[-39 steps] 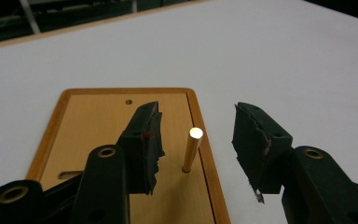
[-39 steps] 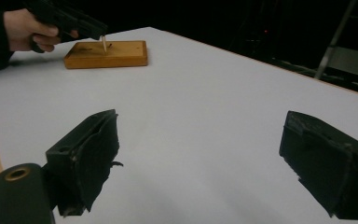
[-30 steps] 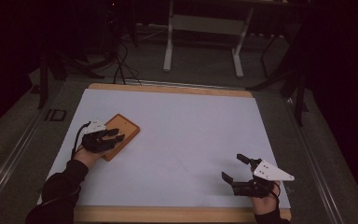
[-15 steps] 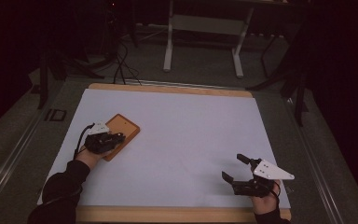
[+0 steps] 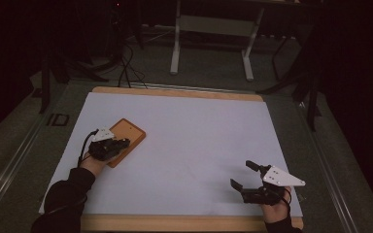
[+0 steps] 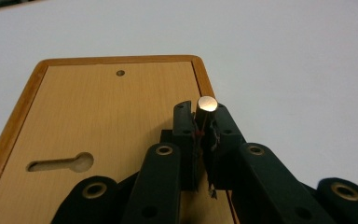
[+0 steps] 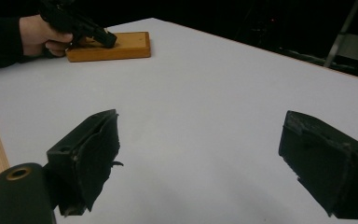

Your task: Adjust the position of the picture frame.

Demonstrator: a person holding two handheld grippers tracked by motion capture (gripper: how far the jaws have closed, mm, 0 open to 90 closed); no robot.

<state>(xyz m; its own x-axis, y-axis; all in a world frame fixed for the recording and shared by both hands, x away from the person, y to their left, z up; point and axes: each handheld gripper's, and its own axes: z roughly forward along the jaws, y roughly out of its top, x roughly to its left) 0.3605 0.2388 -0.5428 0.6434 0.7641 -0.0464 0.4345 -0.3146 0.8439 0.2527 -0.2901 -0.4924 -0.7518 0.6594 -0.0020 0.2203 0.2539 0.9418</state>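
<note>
High view: the wooden board [image 5: 126, 141] lies near the table's [image 5: 199, 131] left edge, and the left hand-held gripper [image 5: 119, 144] rests over the board's near part. The right hand-held gripper [image 5: 245, 175] sits near the table's near right corner, jaws spread wide with nothing between them.

Left gripper view: the jaws have just been closing and now pinch a small metal pin [image 6: 205, 112], upright above the board [image 6: 98, 121] by its right edge.

Right gripper view: the jaws stand wide apart over bare white table [image 7: 205, 102]; the board [image 7: 116, 46] lies far off.

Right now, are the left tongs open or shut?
Shut: the left tongs have just closed on a small metal pin over the wooden board.
</note>
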